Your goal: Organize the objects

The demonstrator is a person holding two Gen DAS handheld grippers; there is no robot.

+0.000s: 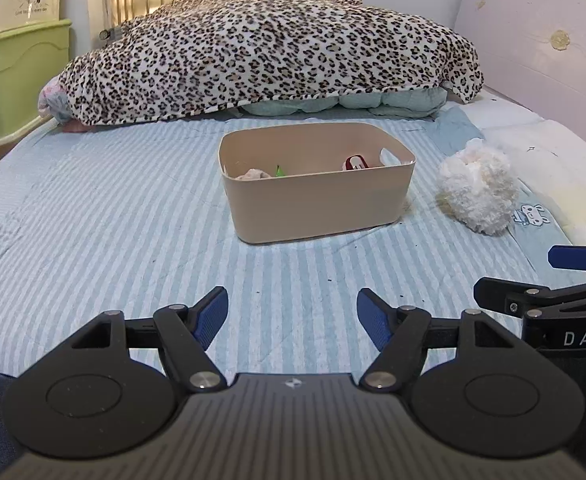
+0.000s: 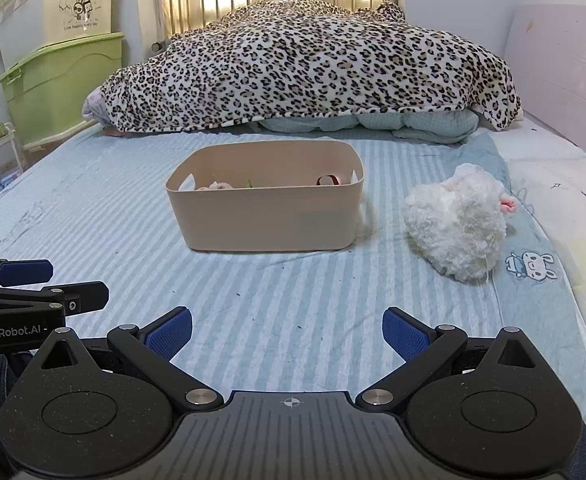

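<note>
1. Striped bedsheet (image 2: 93, 216) covers the bed; the beige bin (image 2: 269, 220) sits mid-sheet and is the landmark here.
2. Leopard blanket (image 2: 313, 64) is heaped behind the bin, well apart from it.
3. Bin already holds small items: something pinkish, a green bit, a red-and-white piece. Too low in the bin to identify.
4. White plush toy (image 2: 457, 224) lies on the sheet just right of the bin, not touching it. Judged the last loose thing to go in.
5. Handling guess: plush is light, soft, squashy, not fragile or slippery. Pinch deep into the fluffy body; a shallow bite on fur may slip.
6. Right gripper (image 2: 287, 334) is near-side of the bin, jaws spread, empty, closer to the plush.
7. Left gripper (image 1: 292, 320) is near-side of the bin too, jaws spread, empty.
8. View difference: right wrist shows a pink bit on the plush's far side and stacked storage boxes (image 2: 57, 52) far left of the bin; left wrist crops these and hides the pink bit.
</note>
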